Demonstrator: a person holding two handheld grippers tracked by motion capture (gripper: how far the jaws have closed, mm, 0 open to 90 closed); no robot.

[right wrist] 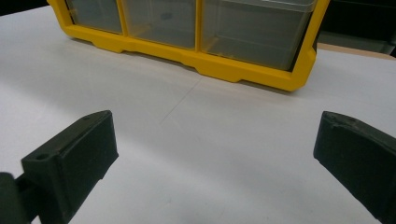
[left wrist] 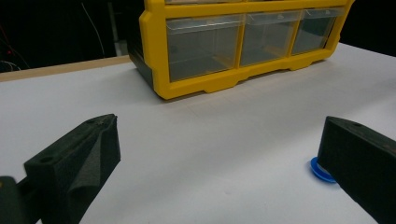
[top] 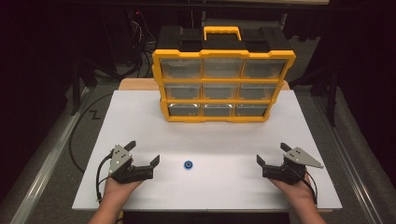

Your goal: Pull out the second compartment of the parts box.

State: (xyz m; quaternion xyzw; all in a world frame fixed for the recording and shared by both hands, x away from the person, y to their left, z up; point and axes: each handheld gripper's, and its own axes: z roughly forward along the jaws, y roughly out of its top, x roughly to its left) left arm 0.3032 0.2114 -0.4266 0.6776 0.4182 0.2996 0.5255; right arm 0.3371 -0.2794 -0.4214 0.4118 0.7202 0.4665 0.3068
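Item: small blue ring (top: 188,164), round, lying flat on the white counter (top: 210,135), near the front edge, between the two claws and closer to the left one. In the left gripper view the ring (left wrist: 321,170) is seen just beside the right-hand jaw, partly hidden by it; whether it is touched cannot be told.

Item: left claw (top: 143,153), held low over the counter by a hand; jaws spread wide, nothing between them.

Item: right claw (top: 272,154), held likewise at the opposite side, well apart from the ring; jaws spread wide, nothing between them.

Item: yellow-framed organizer (top: 223,86), upright at the far part of the counter, black body, yellow handle on top, nine clear drawers in three rows, all seen pushed in.
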